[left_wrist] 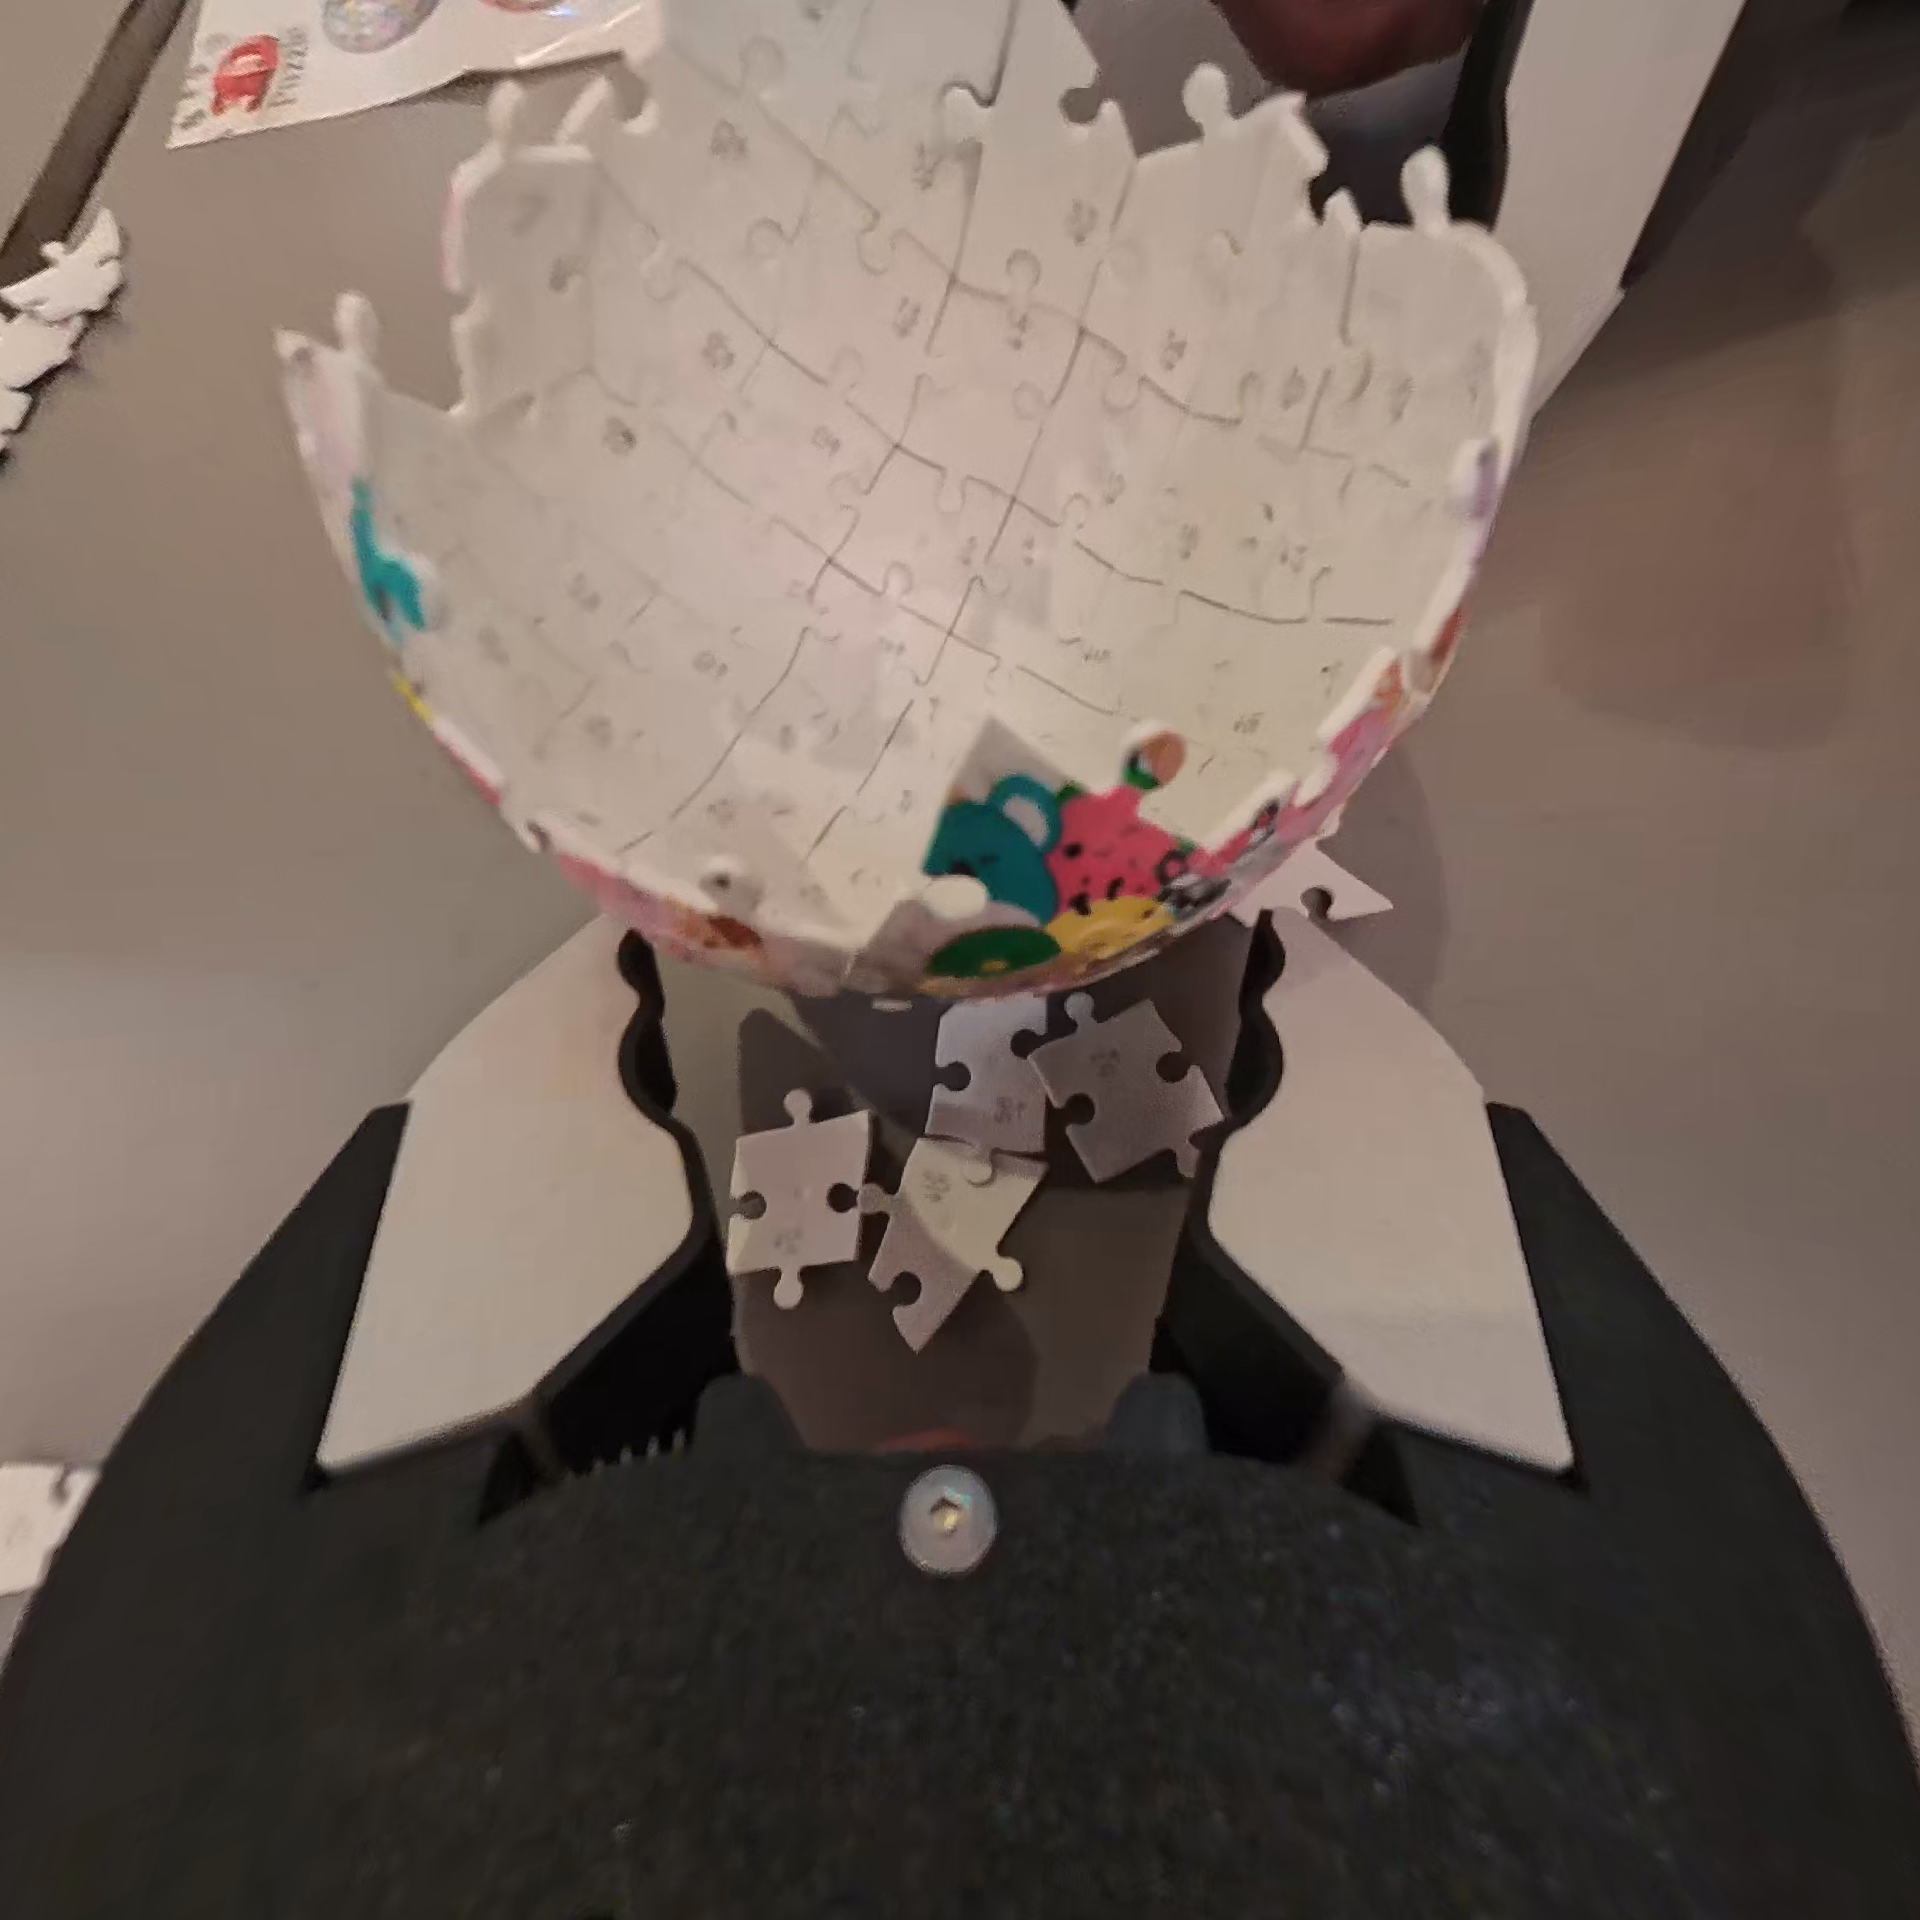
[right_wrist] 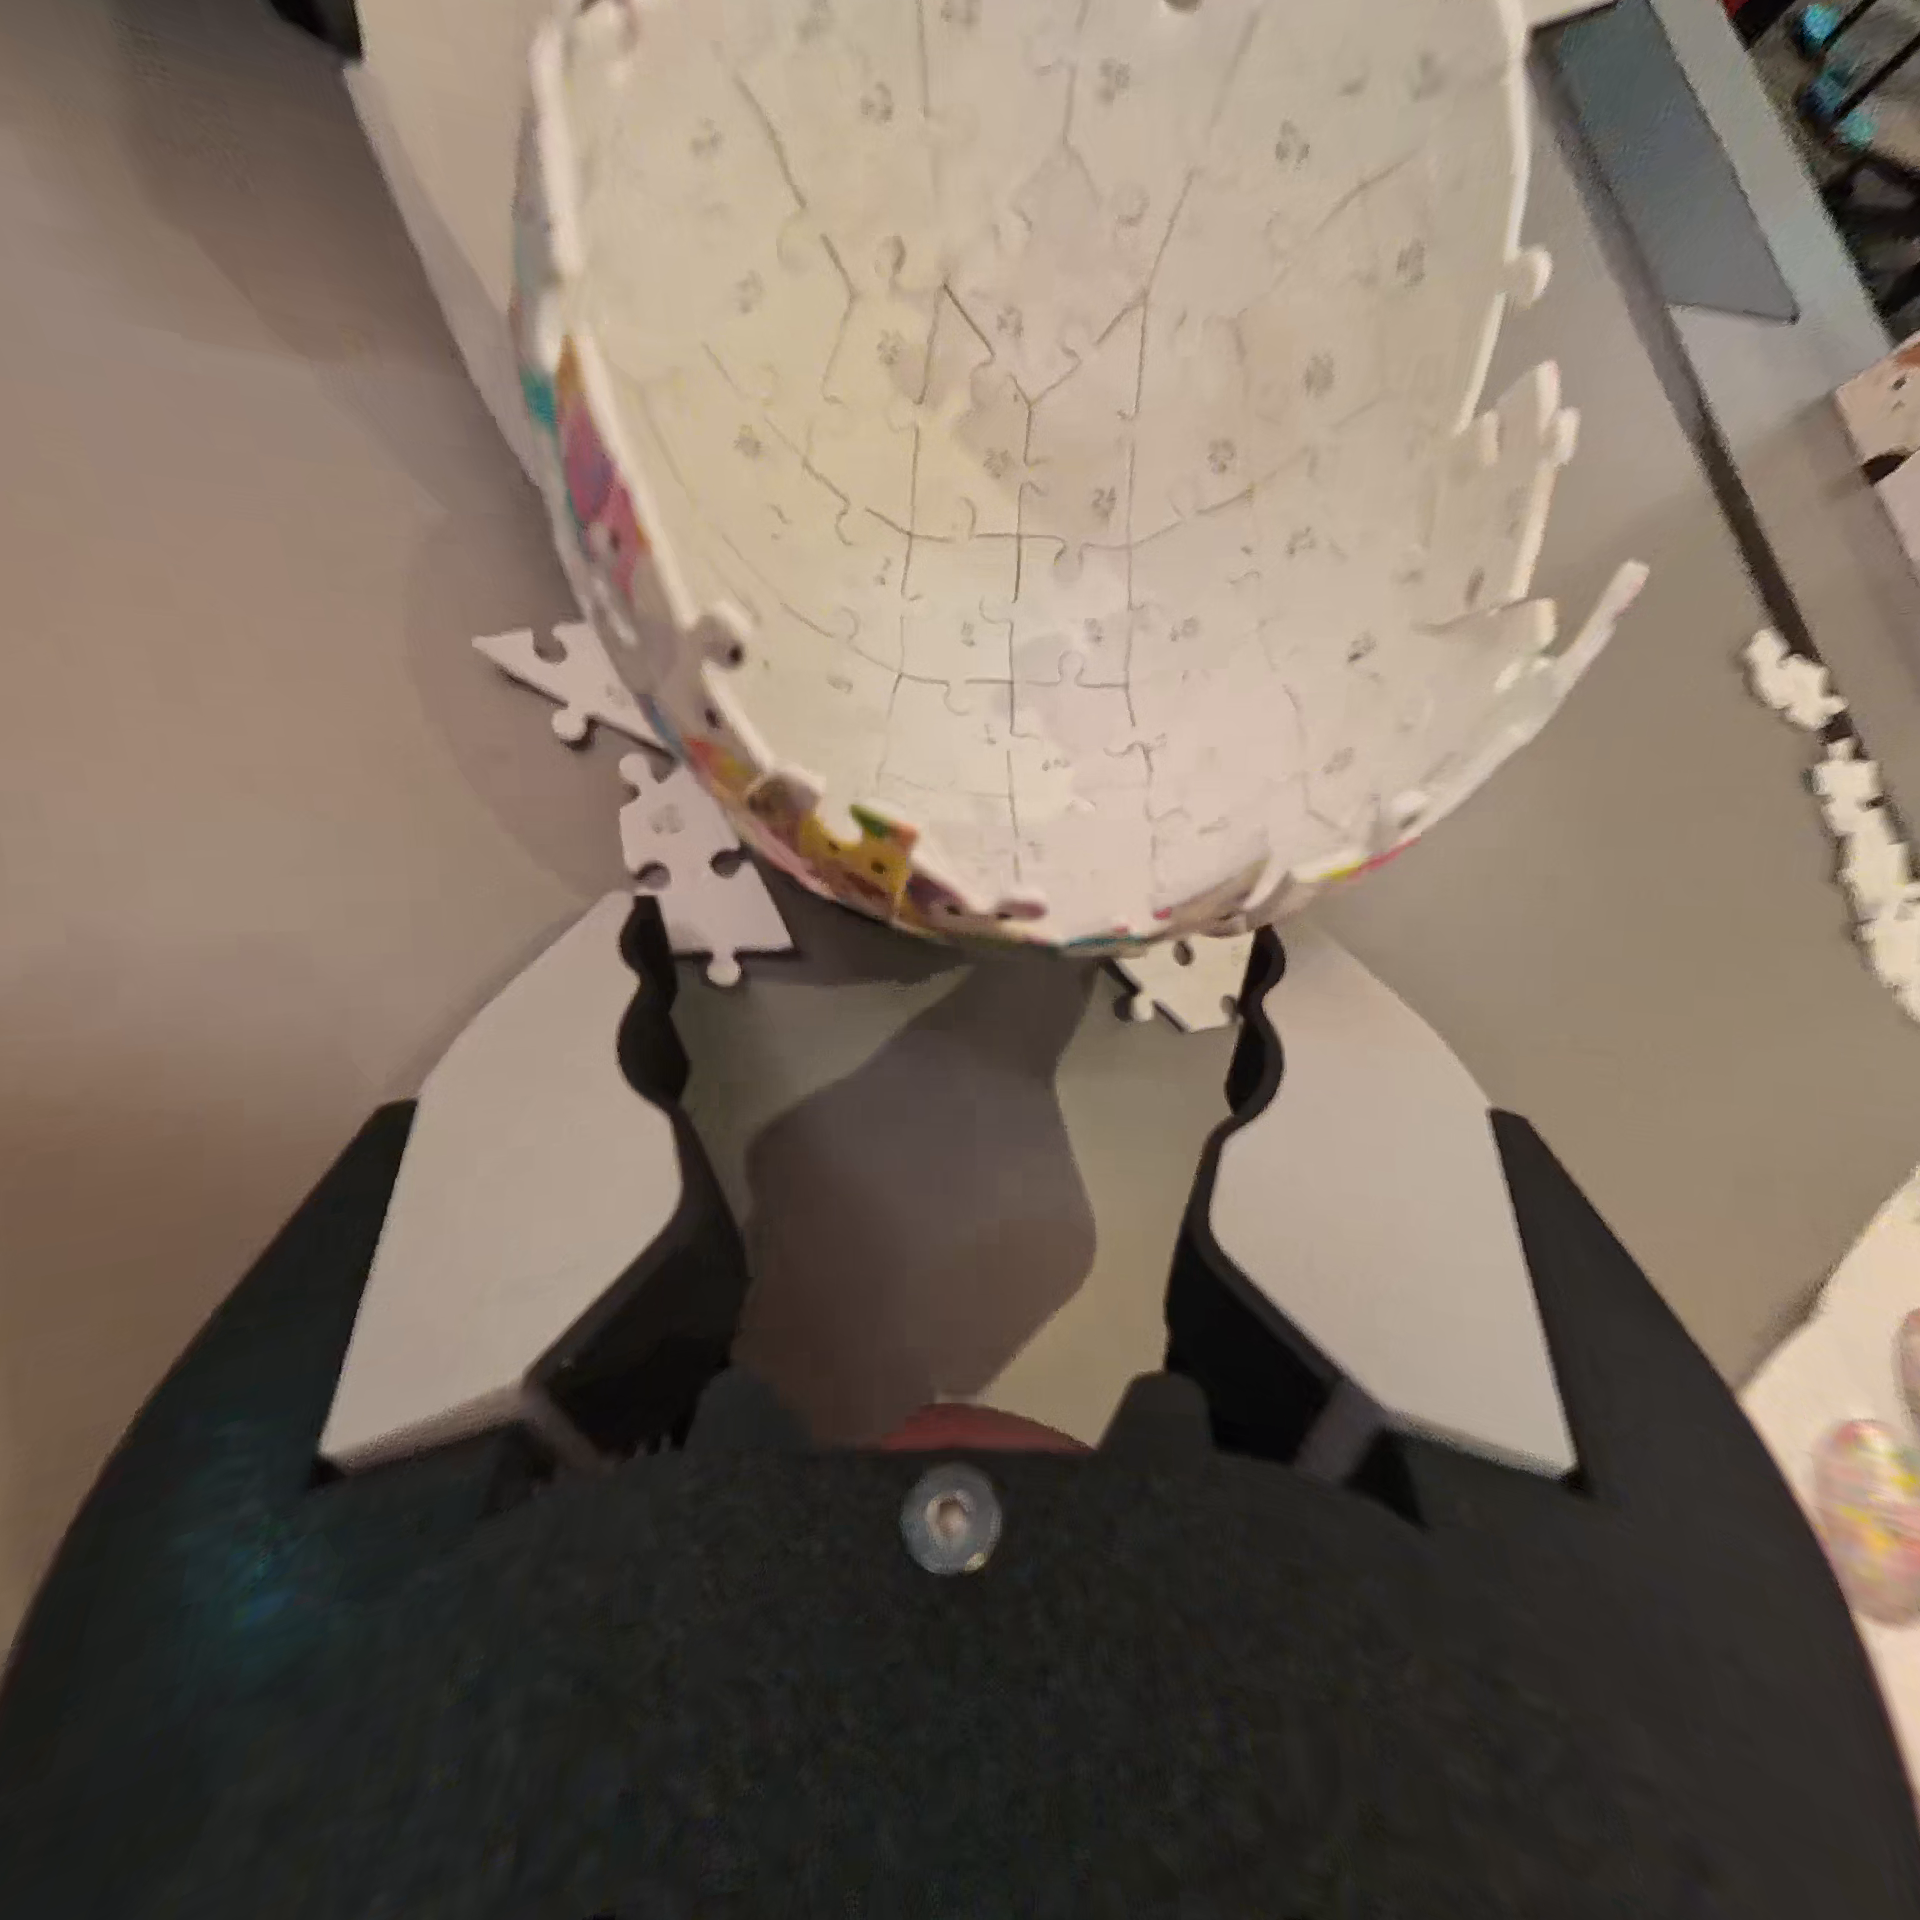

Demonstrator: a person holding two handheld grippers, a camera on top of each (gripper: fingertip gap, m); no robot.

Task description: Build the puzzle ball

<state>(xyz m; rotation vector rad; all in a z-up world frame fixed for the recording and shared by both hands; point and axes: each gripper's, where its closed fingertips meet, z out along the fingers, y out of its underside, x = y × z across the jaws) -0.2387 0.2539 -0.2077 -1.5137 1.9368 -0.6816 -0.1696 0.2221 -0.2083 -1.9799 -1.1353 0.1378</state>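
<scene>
1. Left wrist view: left tongs stand wide apart, clamping nothing. Half-built puzzle ball sits just past the tips on the grey surface; whether the tips touch it can't be told.
2. Ball is an open bowl, white numbered insides facing the camera, jagged rim. Its top edge is cut off by the frame. Coloured print shows only at the outer rim and through a gap low in the near wall.
3. Four loose pieces lie white side up between the left fingers, partly shadowed. More loose pieces at the left edge, cropped and blurred. Printed sheet top left, cut off.
4. Right wrist view: right tongs also wide apart, empty, with the ball just ahead of them. Upper part of the ball is out of frame.
5. Loose white pieces lie beside the ball's base, partly tucked under it; another piece by the right fingertip is half hidden.
6. Right edge: scattered white pieces, too blurred to make out.
</scene>
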